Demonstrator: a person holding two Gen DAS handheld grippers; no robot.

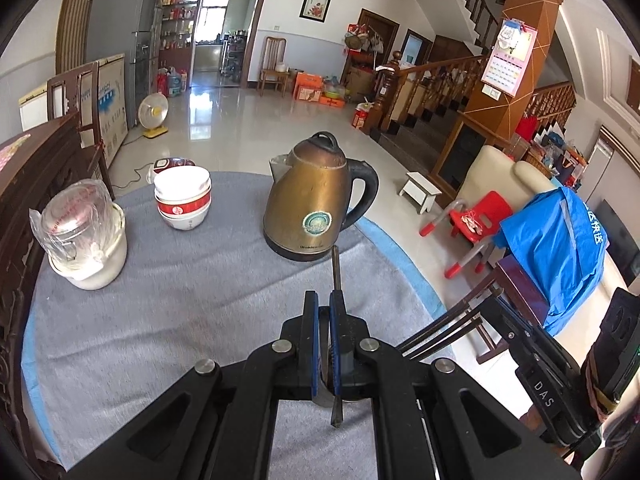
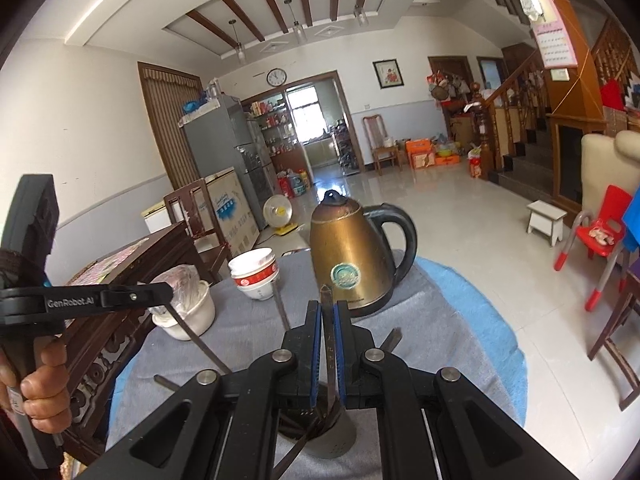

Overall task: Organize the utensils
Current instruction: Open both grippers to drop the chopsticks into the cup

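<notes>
Utensils | several in grey holder | one in right tongs

Round desk draped with grey cloth over blue cloth. Standing on it: brass-coloured kettle, stacked red-and-white bowls, white pot holding bagged glass, grey utensil holder.

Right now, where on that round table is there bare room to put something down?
The widest bare cloth lies between the lidded white pot, the stacked bowls and the left gripper. A narrower gap separates the bowls from the kettle. It is crowded near the utensil holder under both grippers.
</notes>
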